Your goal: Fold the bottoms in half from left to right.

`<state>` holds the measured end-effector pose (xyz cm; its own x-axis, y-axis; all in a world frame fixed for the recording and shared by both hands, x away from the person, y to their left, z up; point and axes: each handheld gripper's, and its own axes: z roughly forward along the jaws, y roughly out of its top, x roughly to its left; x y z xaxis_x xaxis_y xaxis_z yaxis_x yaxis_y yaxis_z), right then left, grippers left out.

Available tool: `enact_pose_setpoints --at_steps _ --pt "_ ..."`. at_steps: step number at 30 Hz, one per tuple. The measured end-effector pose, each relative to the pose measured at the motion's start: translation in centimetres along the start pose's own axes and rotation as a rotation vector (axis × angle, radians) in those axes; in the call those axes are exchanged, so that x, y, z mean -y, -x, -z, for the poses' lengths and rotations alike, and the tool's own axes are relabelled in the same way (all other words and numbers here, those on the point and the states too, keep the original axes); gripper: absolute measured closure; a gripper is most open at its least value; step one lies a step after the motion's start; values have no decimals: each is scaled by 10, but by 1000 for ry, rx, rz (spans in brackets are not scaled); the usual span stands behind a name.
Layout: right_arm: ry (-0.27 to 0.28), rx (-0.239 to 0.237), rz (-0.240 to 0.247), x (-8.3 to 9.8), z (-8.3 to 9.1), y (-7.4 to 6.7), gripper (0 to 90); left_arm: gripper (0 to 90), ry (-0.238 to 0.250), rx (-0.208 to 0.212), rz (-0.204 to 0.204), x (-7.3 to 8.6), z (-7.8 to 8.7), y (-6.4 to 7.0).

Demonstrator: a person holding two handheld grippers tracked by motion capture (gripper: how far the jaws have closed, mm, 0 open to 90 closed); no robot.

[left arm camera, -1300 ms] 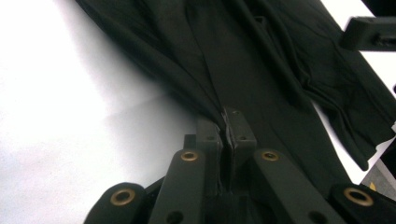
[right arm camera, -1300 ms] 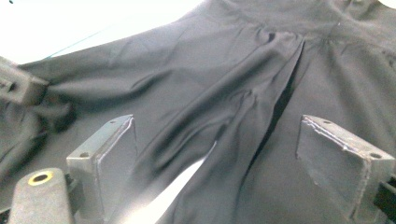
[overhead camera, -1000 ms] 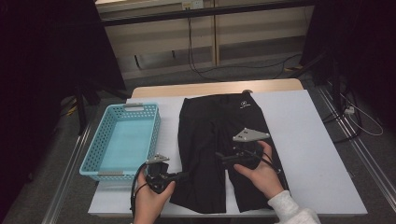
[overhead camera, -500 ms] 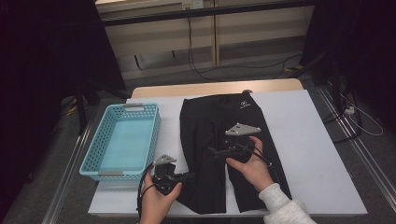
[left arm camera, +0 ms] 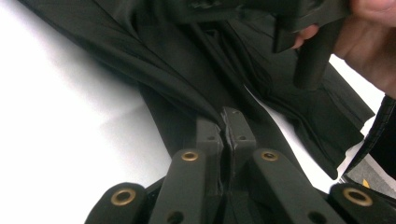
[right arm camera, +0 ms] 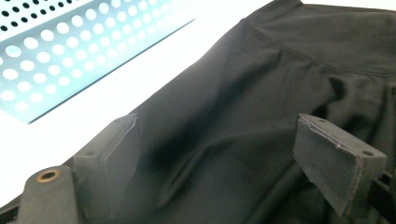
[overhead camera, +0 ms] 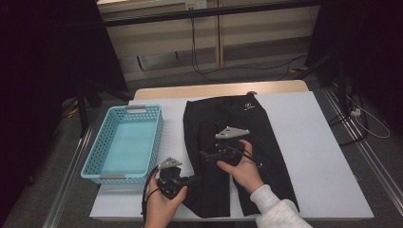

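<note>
Black trousers lie flat on the white table, waistband at the far end. At the outer edge of the left trouser leg, near the table's front, my left gripper is shut on the fabric. In the left gripper view the cloth runs into the pressed-together jaws of the left gripper. My right gripper hovers low over the middle of the trousers, pointing left. It is open, and its jaws have just been closing a little. The right gripper has only flat cloth below its pads.
A light blue perforated basket stands at the table's left, close to the trousers; its wall is also in the right gripper view. White table surface lies to the right of the trousers. The other hand and its gripper cross the top of the left gripper view.
My right gripper has moved left across the trousers, toward the left leg and slightly lower. The left gripper has stayed almost in place, still clamped on the fabric.
</note>
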<state>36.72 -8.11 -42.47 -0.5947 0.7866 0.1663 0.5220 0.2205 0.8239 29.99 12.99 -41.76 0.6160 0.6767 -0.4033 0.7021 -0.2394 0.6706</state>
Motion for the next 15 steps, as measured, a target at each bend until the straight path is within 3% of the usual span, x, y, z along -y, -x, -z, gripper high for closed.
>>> enact_pose_setpoints --at_steps 15 --pt "-15 -26 11 -3 -15 -11 158 866 9 3 -21 0 -1 4"
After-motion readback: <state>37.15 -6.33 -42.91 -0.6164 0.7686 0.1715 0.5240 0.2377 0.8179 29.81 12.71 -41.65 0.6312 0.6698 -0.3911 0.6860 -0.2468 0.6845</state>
